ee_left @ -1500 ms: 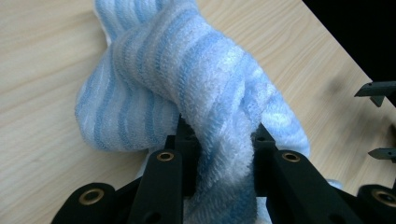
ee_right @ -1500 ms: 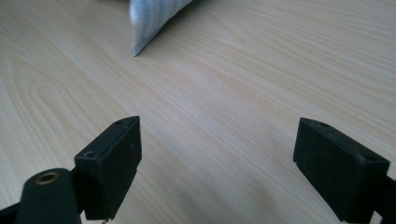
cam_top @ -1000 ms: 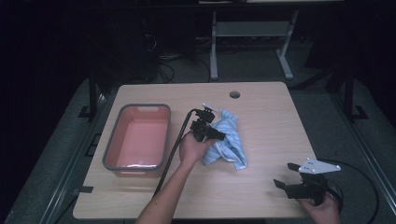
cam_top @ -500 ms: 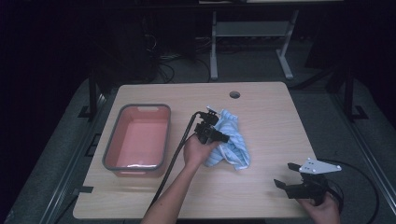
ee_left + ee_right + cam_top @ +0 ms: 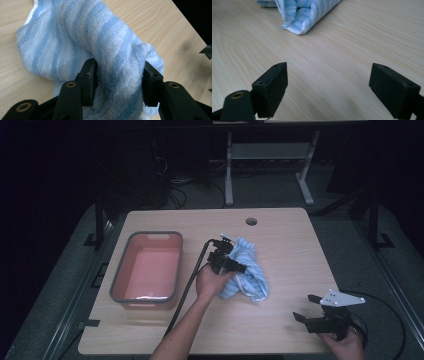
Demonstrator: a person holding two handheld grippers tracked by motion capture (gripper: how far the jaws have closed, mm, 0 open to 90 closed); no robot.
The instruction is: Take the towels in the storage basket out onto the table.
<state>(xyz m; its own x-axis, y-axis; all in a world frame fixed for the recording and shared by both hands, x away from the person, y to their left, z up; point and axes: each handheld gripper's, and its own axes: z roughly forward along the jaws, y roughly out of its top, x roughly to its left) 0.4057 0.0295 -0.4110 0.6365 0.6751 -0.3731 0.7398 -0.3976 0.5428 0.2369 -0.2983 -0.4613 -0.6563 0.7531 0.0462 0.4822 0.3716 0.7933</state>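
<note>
Left hand-held gripper (image 5: pixel 239 266) sits mid-worktop w/ its jaws either side of a thick fold of the towel (image 5: pixel 250 270). In the left gripper view the terry bulges between the pads (image 5: pixel 91 75), which press into it, so the gripper is pinching the cloth, prob. taking a fat bunch so it won't slip when lifted. Towel is crumpled, blue/white striped, lying on the worktop (image 5: pixel 280 240) just right of centre; its lower corner (image 5: pixel 295 26) trails toward the person's side.

Pink bin (image 5: pixel 147 267) stands apart to the left, looks empty; likely where the towel goes, hence the left hand doing the grab.

Right hand-held gripper (image 5: pixel 312 309) rests near the front right edge, jaws spread wide over bare wood, well apart from the towel. Looks parked out of the way, not needed for this step.
</note>
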